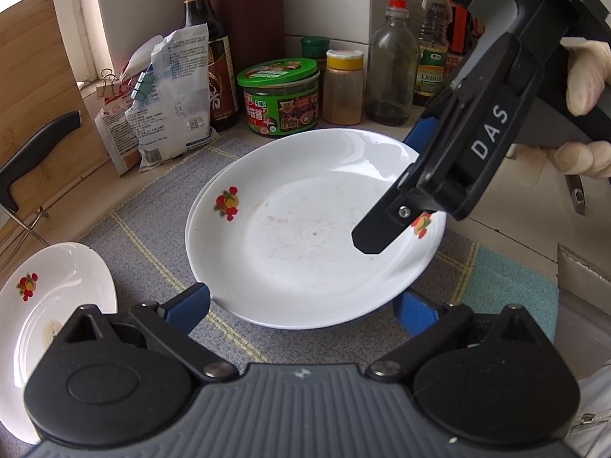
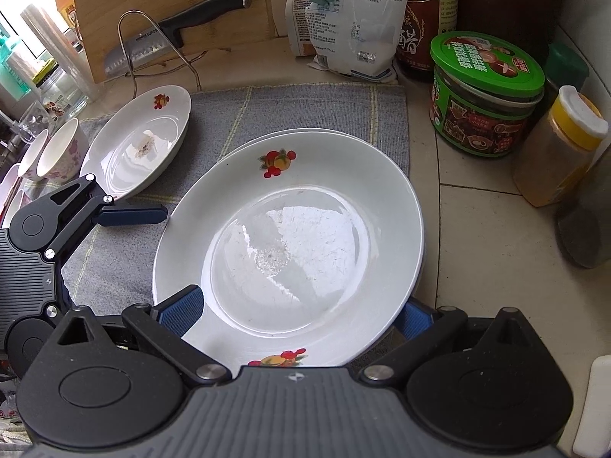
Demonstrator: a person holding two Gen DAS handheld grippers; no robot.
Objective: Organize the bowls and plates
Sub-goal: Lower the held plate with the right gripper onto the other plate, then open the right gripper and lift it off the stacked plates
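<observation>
Right now your two grippers sit on opposite sides of the top plate (image 2: 290,236), which rests on a second plate (image 1: 208,194) on the grey cloth mat (image 2: 305,114). Your right gripper (image 2: 301,315) has its blue fingers spread to either side of the near rim, jaws released and, as far as the view allows, not pinching anything. Your left gripper (image 1: 305,307) is likewise spread wide, its pads flanking the rim from the other side without closing.

A third plate (image 2: 137,145), with a smear of residue in it, lies apart to the side on the mat, and small floral bowls (image 2: 63,149) stand beyond it near the edge.

Mind the glaze: the rim is thin, sloped and slick, so a bite taken too shallow could let the plate slide out as you lift. The upper plate sits slightly off-centre on the lower one; a nudge from either finger may push it further and rattle both. Watch also the green-lidded jar (image 2: 485,95) and the yellow-capped spice jar (image 2: 557,145) close by on the counter, which a wide swing could topple.
</observation>
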